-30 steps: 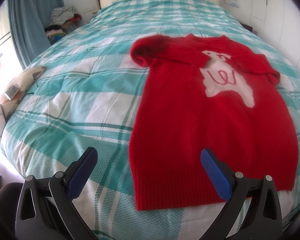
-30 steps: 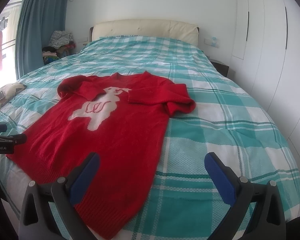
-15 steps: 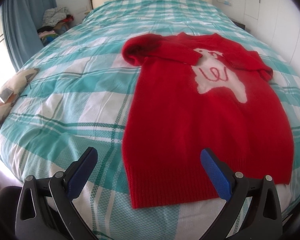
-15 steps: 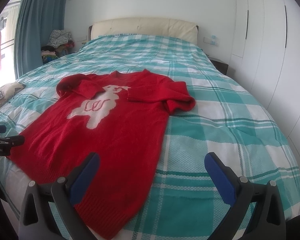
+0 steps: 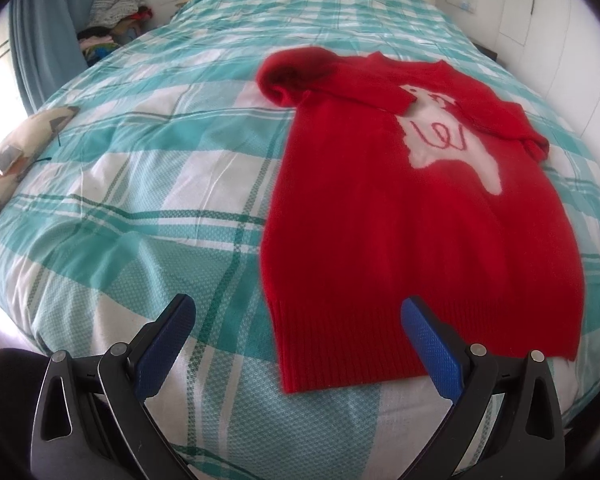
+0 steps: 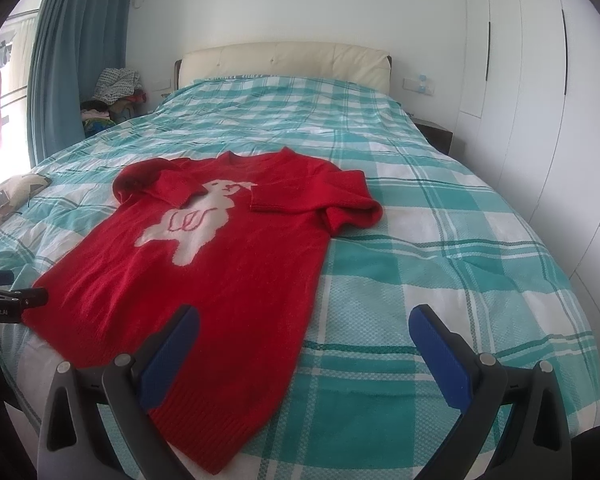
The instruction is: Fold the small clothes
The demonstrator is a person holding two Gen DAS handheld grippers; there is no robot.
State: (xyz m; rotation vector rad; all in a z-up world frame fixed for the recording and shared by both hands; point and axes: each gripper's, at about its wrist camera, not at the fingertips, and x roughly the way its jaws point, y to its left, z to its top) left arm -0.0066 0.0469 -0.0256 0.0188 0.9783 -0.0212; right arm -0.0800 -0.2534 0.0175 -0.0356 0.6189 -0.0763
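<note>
A small red sweater point(image 5: 412, 208) with a white animal figure on the chest lies flat on the bed, both sleeves folded in across the chest. It also shows in the right wrist view point(image 6: 228, 264). My left gripper point(image 5: 296, 336) is open and empty, held above the sweater's lower left hem corner. My right gripper point(image 6: 304, 344) is open and empty, held above the lower right hem corner. The left gripper's body point(image 6: 8, 300) shows at the left edge of the right wrist view.
The bed has a teal and white checked cover point(image 5: 160, 184) and a cream headboard point(image 6: 284, 60). A patterned cushion point(image 5: 16, 156) lies at the bed's left edge. A pile of clothes point(image 6: 116, 92) sits by the blue curtain point(image 6: 76, 60). White wardrobe doors point(image 6: 540, 100) stand on the right.
Both grippers have drawn back slightly toward the hem end of the sweater; the left view has shifted left. The sweater lies as before and both grippers stay open.
</note>
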